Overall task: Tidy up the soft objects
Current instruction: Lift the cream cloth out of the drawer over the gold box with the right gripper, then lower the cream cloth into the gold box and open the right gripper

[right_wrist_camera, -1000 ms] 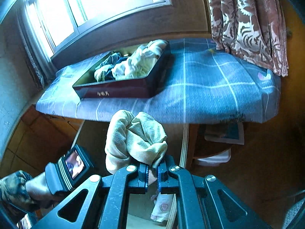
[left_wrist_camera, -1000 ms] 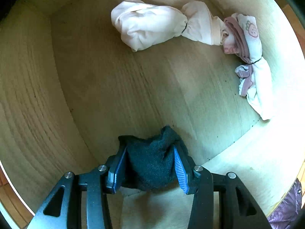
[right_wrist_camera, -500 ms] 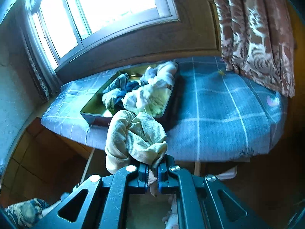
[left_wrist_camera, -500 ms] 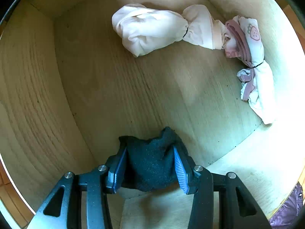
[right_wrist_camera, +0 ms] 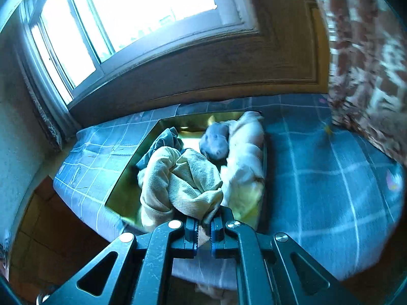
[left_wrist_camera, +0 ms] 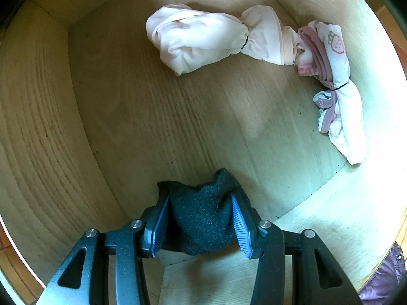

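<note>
Left gripper (left_wrist_camera: pixel 201 221) clamps dark fuzzy sock bundle (left_wrist_camera: pixel 203 218) over pale wooden drawer (left_wrist_camera: pixel 178 117), ready for release at lower centre; right gripper (right_wrist_camera: pixel 203 230) pinches cream knit bundle (right_wrist_camera: pixel 178 180).

Strong daylight blows out the window (right_wrist_camera: pixel 142 7) in the right wrist view, whose right side with the curtain (right_wrist_camera: pixel 366 63) is motion-smeared. In the left wrist view the wooden drawer (left_wrist_camera: pixel 38 127) glares white at right, dim at upper left. Fisheye bends both edges.
</note>
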`<act>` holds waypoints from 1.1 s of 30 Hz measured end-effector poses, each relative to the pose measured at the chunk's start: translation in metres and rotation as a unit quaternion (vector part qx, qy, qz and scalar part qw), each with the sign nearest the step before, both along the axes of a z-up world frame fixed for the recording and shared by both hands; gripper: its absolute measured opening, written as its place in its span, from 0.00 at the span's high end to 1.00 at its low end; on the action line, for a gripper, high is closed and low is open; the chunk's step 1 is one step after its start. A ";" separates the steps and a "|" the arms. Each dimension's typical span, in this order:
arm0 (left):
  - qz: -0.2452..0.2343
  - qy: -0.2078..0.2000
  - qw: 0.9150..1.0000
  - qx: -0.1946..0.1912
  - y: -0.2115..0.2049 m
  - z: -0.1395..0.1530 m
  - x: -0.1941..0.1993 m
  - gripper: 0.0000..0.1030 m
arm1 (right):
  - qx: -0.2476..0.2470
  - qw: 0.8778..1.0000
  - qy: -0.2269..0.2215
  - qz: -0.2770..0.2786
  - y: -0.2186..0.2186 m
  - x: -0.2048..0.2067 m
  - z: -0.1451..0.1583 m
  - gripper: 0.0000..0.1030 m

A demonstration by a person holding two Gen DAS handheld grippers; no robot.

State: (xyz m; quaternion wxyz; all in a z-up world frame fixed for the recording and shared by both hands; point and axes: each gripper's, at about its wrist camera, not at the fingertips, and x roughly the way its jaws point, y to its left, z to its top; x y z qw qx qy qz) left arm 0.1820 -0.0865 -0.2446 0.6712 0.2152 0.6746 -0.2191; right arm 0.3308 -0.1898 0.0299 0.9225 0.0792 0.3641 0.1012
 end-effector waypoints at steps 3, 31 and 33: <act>0.002 0.005 1.000 -0.006 0.001 0.000 0.001 0.55 | -0.019 1.000 0.021 -0.010 0.009 0.039 -0.007 0.94; 0.010 0.022 0.999 -0.022 0.012 -0.001 0.014 0.54 | -0.108 0.990 0.089 -0.024 0.035 0.121 -0.064 0.60; 0.010 0.022 0.999 -0.022 0.012 -0.001 0.015 0.54 | -0.104 0.991 0.085 -0.026 0.035 0.118 -0.061 0.58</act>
